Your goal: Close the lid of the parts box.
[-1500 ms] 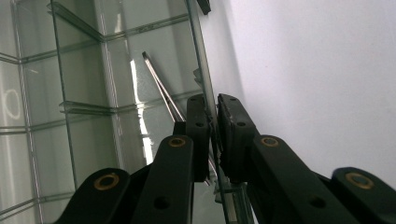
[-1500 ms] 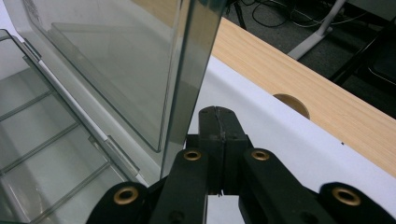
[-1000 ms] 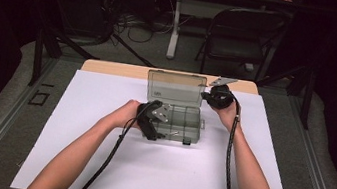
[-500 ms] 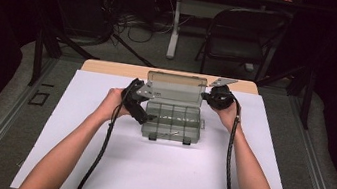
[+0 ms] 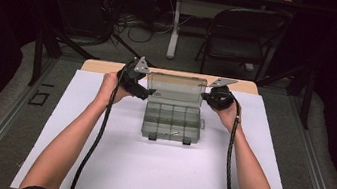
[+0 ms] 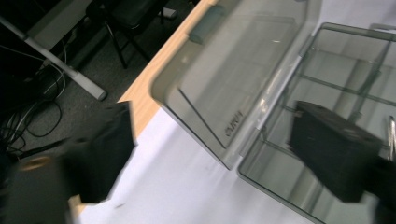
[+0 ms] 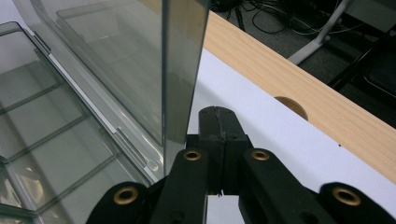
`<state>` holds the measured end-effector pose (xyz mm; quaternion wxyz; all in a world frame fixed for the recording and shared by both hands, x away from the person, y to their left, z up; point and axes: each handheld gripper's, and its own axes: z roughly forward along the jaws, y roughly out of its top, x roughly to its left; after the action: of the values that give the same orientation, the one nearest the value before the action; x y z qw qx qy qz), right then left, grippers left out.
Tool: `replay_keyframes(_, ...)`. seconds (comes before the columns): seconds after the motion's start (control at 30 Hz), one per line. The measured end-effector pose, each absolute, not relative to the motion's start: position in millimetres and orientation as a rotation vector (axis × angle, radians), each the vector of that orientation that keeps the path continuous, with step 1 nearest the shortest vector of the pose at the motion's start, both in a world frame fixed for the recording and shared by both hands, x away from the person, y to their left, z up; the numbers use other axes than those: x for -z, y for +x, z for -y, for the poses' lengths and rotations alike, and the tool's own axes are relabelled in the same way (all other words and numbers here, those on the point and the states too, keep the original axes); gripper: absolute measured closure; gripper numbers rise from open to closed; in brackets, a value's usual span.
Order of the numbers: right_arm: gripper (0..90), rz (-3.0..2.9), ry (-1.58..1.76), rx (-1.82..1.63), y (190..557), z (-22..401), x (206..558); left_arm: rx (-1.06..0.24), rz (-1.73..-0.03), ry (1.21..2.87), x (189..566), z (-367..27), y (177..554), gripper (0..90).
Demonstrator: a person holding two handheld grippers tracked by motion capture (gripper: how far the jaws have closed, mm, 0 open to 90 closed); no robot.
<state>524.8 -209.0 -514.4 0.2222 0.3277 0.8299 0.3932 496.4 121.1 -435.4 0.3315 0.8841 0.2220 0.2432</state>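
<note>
Smoky clear plastic organizer box (image 5: 171,120) sits mid-frame on the white table cover (image 5: 154,173), lid (image 5: 176,89) raised, apparently propped by the right gripper (image 5: 205,96), jaws pressed together beside its edge, while the left gripper (image 5: 150,92) gapes wide at its other end.

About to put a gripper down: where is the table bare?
Bare white sheet lies between the forearms, in front of the open box, and toward both side edges. Crowded at the raised lid, with the left gripper and right gripper flanking it.
</note>
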Motion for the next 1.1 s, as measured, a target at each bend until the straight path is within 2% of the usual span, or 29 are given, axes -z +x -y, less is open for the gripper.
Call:
replay_keyframes(0.13, 90.0, -2.293, 0.903, -1.081, 524, 208, 514, -0.641, -0.606, 2.279, 429, -121, 503, 29.3)
replay_keyframes(0.27, 90.0, -2.292, 0.898, -1.076, 524, 208, 514, -0.653, -0.612, 2.278, 427, -121, 507, 48.7)
replay_keyframes(0.5, 90.0, -2.290, 0.897, -1.068, 522, 209, 514, -0.659, -0.561, 2.297, 428, -119, 506, 71.2)
replay_keyframes(0.6, 90.0, -2.282, 0.899, -1.060, 521, 210, 513, -0.634, -0.543, 2.295, 427, -122, 506, 74.7)
replay_keyframes(0.73, 75.7, -2.256, 0.929, -1.040, 517, 216, 503, -0.627, -0.497, 2.314, 427, -124, 500, 76.2)
replay_keyframes(0.8, 63.8, -2.251, 0.933, -1.028, 514, 219, 497, -0.636, -0.476, 2.324, 427, -125, 497, 76.3)
replay_keyframes(0.93, 51.4, -2.268, 0.923, -0.988, 504, 225, 483, -0.632, -0.448, 2.335, 426, -126, 492, 76.3)
replay_keyframes(1.1, 42.0, -2.313, 0.866, -0.972, 489, 225, 460, -0.642, -0.422, 2.349, 427, -126, 487, 76.3)
